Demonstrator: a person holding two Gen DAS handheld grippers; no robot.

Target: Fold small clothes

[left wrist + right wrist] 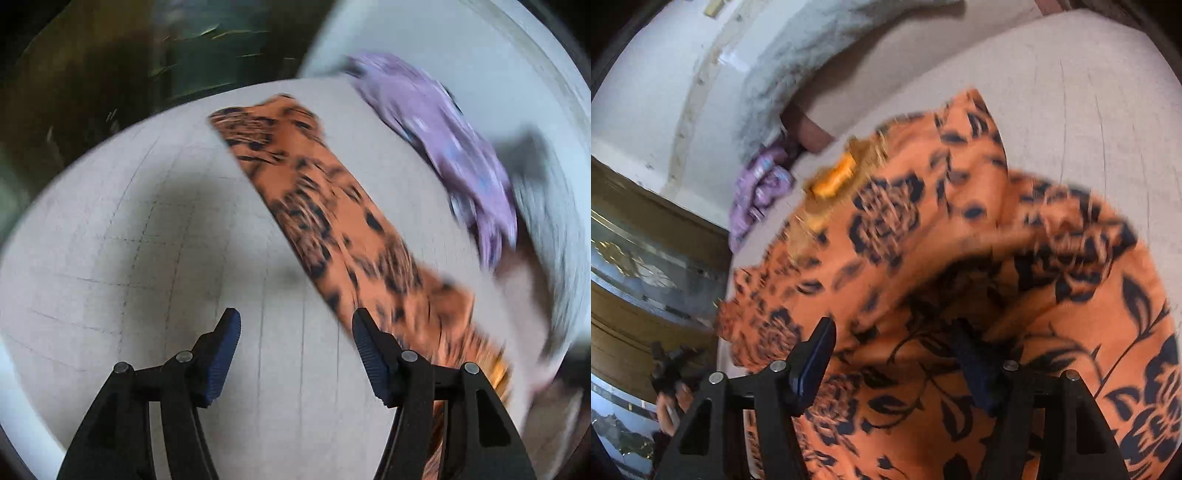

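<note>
Orange floral garment (332, 229) lies spread on bench (147, 229), folded into long flat band with straight crisp edge, likely mid-fold. Thin printed cloth, black flowers, small orange label (833, 179) near one end. Left gripper (293, 350) beside garment's edge, jaws apart, nothing between. Right gripper (892, 363) over garment, jaws apart, a rumpled fold lying between; contact unclear. Crumpled purple garment (443, 140) beyond orange one, probably awaiting turn. Bench cover pale, woven, faintly gridded.

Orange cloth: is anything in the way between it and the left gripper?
Nothing visible. The left gripper is open over bare table, and the orange cloth lies right beside one finger. The purple cloth lies farther off, beyond it.
</note>
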